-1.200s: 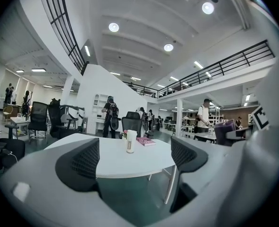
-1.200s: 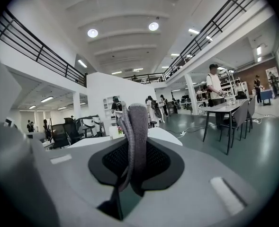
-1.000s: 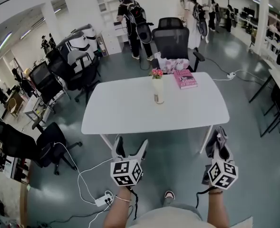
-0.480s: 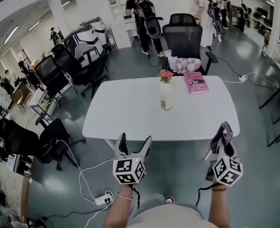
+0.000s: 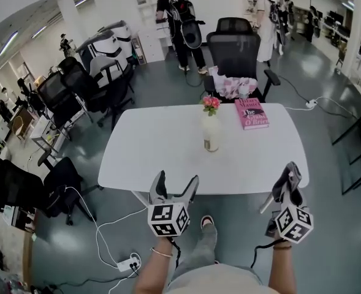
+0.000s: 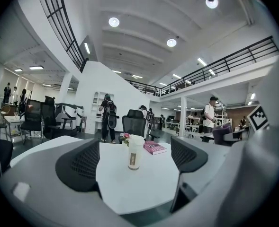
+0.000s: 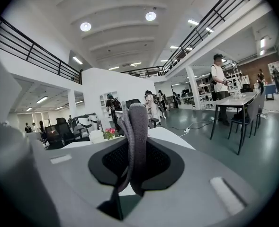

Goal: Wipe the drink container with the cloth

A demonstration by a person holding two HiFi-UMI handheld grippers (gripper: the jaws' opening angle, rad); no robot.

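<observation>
Here, the left claw (image 5: 176, 181) is hanging open and empty before the desk's (image 5: 149, 155) near edge, while the drink container (image 5: 211, 135) is standing upright mid-desk (pink flowers (image 5: 210, 103) just behind it). The right claw (image 5: 289, 175) is pinching the grey cloth (image 7: 135, 136) off the desk's near right corner.

Table (image 5: 155, 158): I walked closer, and its near edge drew up to me.
Left gripper (image 5: 177, 179): my tips reached that edge.
Right gripper (image 5: 292, 169), cloth (image 5: 283, 187): neared the right corner.
Foot (image 5: 207, 222): stepped into sight.
</observation>
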